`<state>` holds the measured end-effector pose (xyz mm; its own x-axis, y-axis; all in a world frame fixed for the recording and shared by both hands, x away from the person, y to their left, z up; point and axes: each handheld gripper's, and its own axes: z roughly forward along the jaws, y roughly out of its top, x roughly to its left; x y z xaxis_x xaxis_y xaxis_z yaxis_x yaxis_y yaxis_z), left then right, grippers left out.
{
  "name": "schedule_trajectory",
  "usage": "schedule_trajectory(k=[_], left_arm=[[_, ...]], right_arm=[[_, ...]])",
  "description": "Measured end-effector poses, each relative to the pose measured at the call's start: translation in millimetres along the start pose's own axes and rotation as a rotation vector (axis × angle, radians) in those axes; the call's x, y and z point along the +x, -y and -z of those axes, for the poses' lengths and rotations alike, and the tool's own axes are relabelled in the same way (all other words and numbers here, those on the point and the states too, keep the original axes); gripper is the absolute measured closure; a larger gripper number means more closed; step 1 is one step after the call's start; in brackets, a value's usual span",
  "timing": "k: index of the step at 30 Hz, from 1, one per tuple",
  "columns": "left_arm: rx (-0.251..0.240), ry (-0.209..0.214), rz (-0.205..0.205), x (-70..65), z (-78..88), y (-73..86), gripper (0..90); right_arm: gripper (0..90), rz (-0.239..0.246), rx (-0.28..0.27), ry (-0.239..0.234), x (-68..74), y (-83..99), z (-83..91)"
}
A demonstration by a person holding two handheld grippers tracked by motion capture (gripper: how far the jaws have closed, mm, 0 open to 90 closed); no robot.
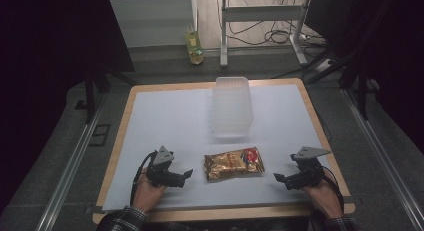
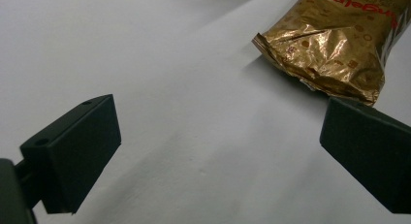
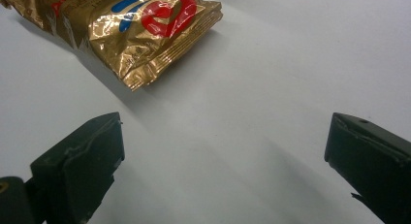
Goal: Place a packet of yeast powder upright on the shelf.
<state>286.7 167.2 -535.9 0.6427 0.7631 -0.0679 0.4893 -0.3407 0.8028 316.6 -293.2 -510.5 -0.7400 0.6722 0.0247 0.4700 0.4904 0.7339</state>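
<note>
L gripper (image 1: 188, 172) sits low at the near-left of the table (image 1: 165, 116), held by the person's L hand (image 1: 147, 191), pointing right twd the bag (image 1: 233, 163). Jaws wide apart, nothing btwn them; in the left gripper view (image 2: 218, 151) just bare white surface lies in the gap. Grey plate on top, cable trailing back past the hand. Plaid sleeve (image 1: 125, 218) at the bottom edge.

Bag: gold foil snack pack w/ red and blue print, lying flat on the table, near-centre, btwn the two grippers and apart from both. In the left gripper view the bag (image 2: 334, 44) is upper right, its crimped end nearest the far jaw but not touching it. Behind the bag, further from the person, a clear plastic tub (image 1: 231, 107) stands on the table, well apart from the bag.

R gripper (image 1: 277, 178) at near-right, in the R hand (image 1: 322, 196), pointing left twd the bag. Jaws also spread wide, empty; in the right gripper view (image 3: 223, 156) only table shows btwn them, and the bag (image 3: 140, 25) lies upper left, clear of both jaws.

Off the table, on the floor beyond the far edge, a yellowish bottle (image 1: 194, 48) stands by white desk legs (image 1: 223, 36), w/ cables (image 1: 265, 36) on the floor.
</note>
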Motion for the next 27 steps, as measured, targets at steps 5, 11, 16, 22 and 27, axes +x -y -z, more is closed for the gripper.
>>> schedule_trajectory(k=[5,11,16,22,27], left_arm=[[0.003,-0.008,-0.009,-0.7,-0.3,-0.7,0.8],[0.036,-0.026,-0.008,0.4,-1.6,-0.8,1.2],[0.029,-0.007,0.025,1.4,-0.1,-1.8,1.4],[0.013,0.018,0.047,2.3,1.0,-3.4,0.8],[0.014,0.005,0.037,0.7,2.4,-5.3,2.9]], right_arm=[[0.6,-0.009,-0.011,0.011,2.2,-0.1,1.5],[0.6,-0.023,-0.013,0.011,1.7,-0.3,1.0],[0.5,0.005,0.002,0.020,2.3,-1.1,-1.6],[0.3,0.011,0.009,0.028,2.8,-1.4,-1.8],[0.3,0.011,0.007,0.031,2.9,-1.6,-1.6]])
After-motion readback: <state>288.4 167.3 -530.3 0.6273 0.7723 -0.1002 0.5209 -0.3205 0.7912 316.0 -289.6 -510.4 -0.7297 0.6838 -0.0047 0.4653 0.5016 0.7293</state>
